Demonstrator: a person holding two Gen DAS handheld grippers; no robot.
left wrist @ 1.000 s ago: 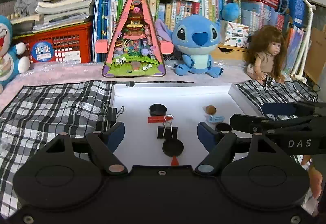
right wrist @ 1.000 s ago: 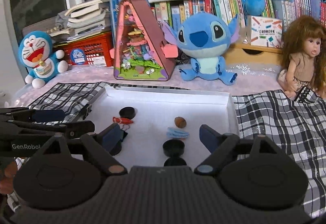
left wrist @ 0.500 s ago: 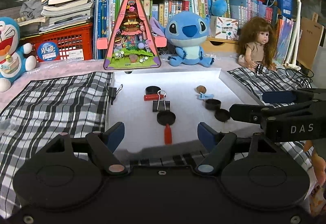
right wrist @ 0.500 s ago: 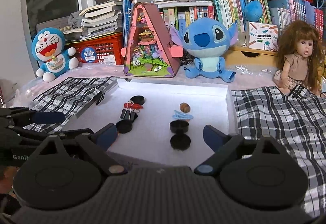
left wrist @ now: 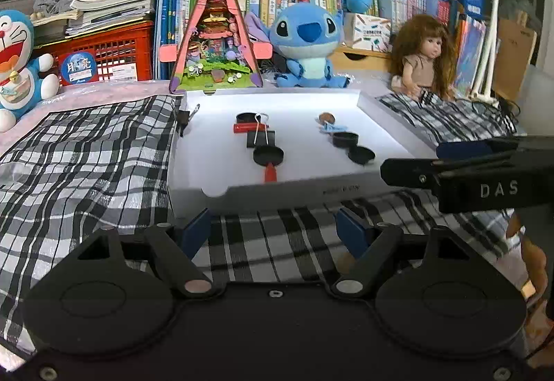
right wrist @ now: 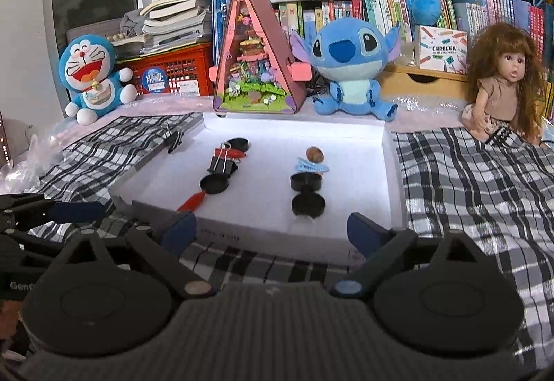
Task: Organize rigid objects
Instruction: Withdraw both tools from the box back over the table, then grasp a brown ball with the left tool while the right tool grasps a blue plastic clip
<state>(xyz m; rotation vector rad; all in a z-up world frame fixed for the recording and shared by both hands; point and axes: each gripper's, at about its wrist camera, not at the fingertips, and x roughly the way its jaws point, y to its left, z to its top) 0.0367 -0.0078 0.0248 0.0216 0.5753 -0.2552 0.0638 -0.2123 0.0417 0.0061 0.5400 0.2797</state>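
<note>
Left gripper (left wrist: pixel 275 230): matte black body with two round discs at the lower corners of the frame, angled black arms with small metal pivot pins, and blue fingertips (left wrist: pixel 195 228). Small screws dot its bottom edge. Right gripper (right wrist: pixel 271 230): the same shape, with a ribbed grey-black centre panel. Seen from the side at the right of the left view, it bears white letters "DAS". Bare skin shows beneath it.

Child's room — plush toys (right wrist: pixel 348 66), doll (right wrist: pixel 502 87), bookshelves (right wrist: pixel 374 10)
</note>
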